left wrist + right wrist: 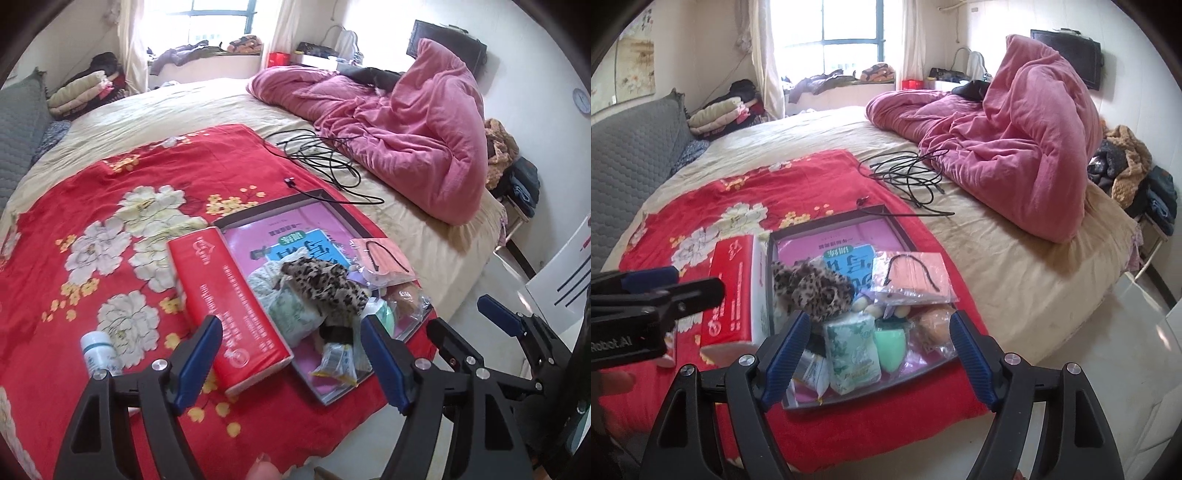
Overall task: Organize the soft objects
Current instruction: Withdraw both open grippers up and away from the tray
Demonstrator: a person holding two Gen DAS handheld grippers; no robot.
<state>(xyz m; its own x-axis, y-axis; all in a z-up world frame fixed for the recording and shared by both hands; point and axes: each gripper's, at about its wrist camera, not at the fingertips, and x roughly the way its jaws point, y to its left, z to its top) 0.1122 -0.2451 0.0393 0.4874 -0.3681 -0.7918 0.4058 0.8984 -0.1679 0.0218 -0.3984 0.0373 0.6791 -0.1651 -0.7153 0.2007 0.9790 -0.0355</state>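
Observation:
A shallow dark-rimmed tray point(266, 206) point(827, 219) lies on a red floral blanket point(92, 221) on the bed. In it are a leopard-print fabric piece point(325, 280) point(812, 288), a green-and-white tissue packet point(853, 354), a mint sponge point(890, 343) and a bagged pink mask point(912, 277). A red tissue pack point(229, 295) point(731, 295) lies against the tray's left side. My left gripper point(291, 363) hangs open above the pack's near end. My right gripper point(879, 352) is open over the tray's near part. Neither holds anything.
A white bottle point(98, 354) stands on the blanket left of the left gripper. A coiled black cable point(321, 158) lies behind the tray, with a heaped pink duvet point(406, 129) beyond it. The bed edge and pale floor point(1089, 350) are to the right.

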